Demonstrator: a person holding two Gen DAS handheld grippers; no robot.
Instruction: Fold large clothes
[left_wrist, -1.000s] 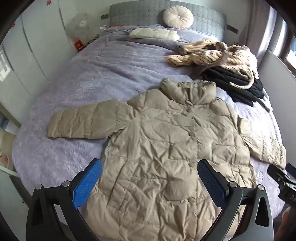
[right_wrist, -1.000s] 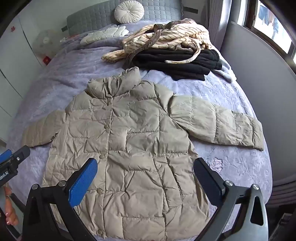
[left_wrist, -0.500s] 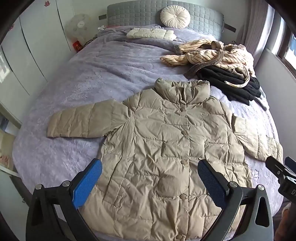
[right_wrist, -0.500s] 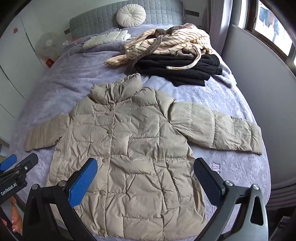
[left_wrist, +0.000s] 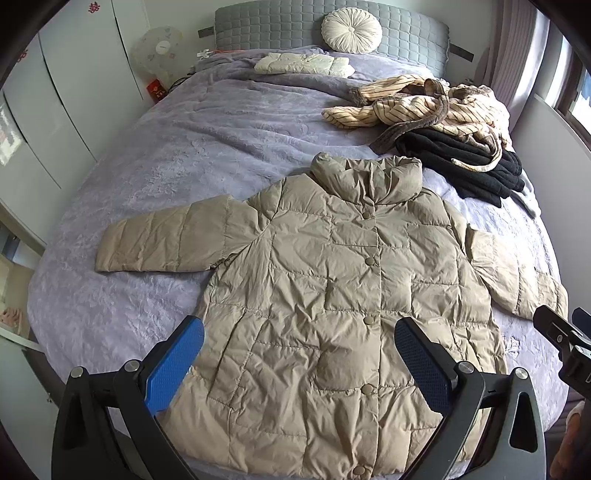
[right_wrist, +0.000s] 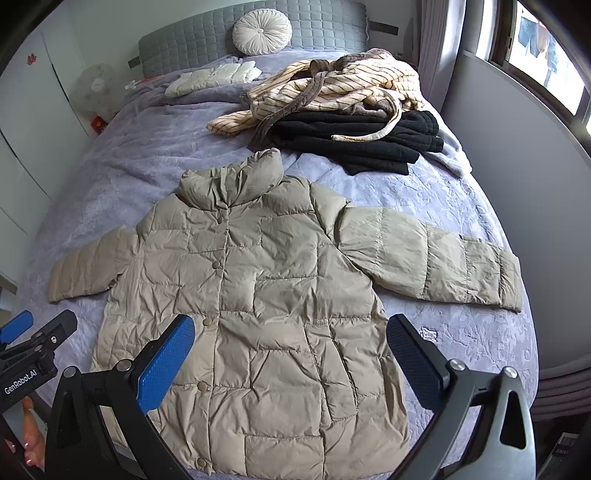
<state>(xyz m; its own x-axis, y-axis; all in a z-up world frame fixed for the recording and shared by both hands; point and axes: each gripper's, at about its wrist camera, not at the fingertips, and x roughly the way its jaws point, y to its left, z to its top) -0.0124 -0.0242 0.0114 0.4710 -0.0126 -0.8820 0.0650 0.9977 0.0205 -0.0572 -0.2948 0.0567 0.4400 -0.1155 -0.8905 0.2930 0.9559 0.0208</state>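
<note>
In the left wrist view, the left gripper (left_wrist: 298, 363) hung with jaws spread wide and empty over the lower front of the beige quilted puffer jacket (left_wrist: 332, 295), which lay buttoned and face-up, sleeves out, on the lavender bedspread (left_wrist: 221, 140). It looked light, soft, lofty and rather slippery, so a deep pinch at a sleeve cuff (left_wrist: 110, 247) seemed wisest. In the right wrist view, the right gripper (right_wrist: 290, 360) was likewise spread and empty above the hem; the far cuff (right_wrist: 506, 280) offered its hold.
</note>
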